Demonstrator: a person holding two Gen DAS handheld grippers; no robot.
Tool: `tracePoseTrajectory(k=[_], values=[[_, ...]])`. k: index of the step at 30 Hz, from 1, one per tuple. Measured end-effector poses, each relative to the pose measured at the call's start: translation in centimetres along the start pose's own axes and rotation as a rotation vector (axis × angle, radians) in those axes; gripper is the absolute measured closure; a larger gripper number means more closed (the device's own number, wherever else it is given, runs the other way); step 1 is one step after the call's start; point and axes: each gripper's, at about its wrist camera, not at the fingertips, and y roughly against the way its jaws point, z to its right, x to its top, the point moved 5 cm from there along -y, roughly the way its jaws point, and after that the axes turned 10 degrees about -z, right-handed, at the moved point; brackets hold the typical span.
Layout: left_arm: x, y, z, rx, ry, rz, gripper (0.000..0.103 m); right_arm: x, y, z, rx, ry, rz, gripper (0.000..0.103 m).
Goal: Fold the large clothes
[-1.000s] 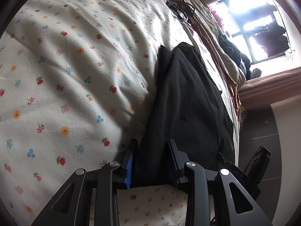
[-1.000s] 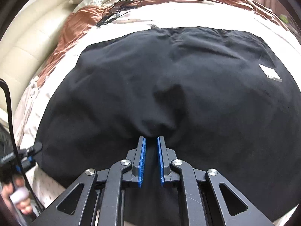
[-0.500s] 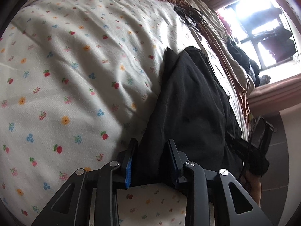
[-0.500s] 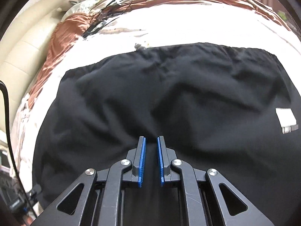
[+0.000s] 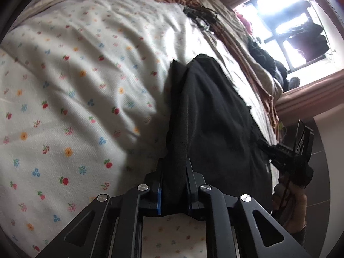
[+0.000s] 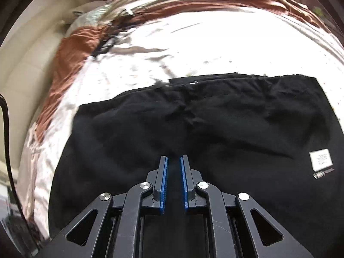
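Observation:
A large black garment (image 5: pixel 215 118) lies folded on a flowered white bedsheet (image 5: pixel 75 107). My left gripper (image 5: pixel 174 163) is shut on the garment's near edge, a thick fold of cloth filling the gap between the fingers. In the right wrist view the same black garment (image 6: pixel 193 129) spreads wide, with a white label (image 6: pixel 321 160) at the right. My right gripper (image 6: pixel 173 159) is over the garment's near part, its blue pads a narrow gap apart with dark cloth between them. The right gripper's body (image 5: pixel 298 150) also shows at the garment's far corner in the left wrist view.
A brown and beige blanket (image 6: pixel 71 49) lies bunched at the bed's far side, with black cables (image 5: pixel 200 15) on it. A bright window (image 5: pixel 290 21) and dark clothes (image 5: pixel 264 58) are beyond the bed. A black cord (image 6: pixel 8 139) hangs at the left.
Both grippers have drawn back with the garment, pulling its near edge toward me. More bare sheet now shows beyond the garment. The left fingers have closed tighter on the cloth.

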Motion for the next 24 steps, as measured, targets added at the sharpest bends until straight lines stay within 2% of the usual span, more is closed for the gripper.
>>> tracePoseTrajectory(k=[10, 18, 21, 24], values=[[0.8, 2.8, 5.3, -0.080, -0.084, 0.059, 0.089, -8.3, 3.3, 0.2, 0.105, 0.023, -0.018, 0.091], [0.4, 4.7, 10.2, -0.125, -0.165, 0.090, 0.090, -14.9, 1.8, 0.1, 0.136, 0.014, -0.063, 0.091], [-0.2, 5.3, 12.6, -0.141, -0.215, 0.093, 0.090, -16.5, 0.0, 0.9, 0.180, -0.058, -0.094, 0.091], [-0.8, 5.0, 15.3, -0.145, -0.266, 0.083, 0.090, -17.5, -0.6, 1.4, 0.193, -0.075, -0.070, 0.091]])
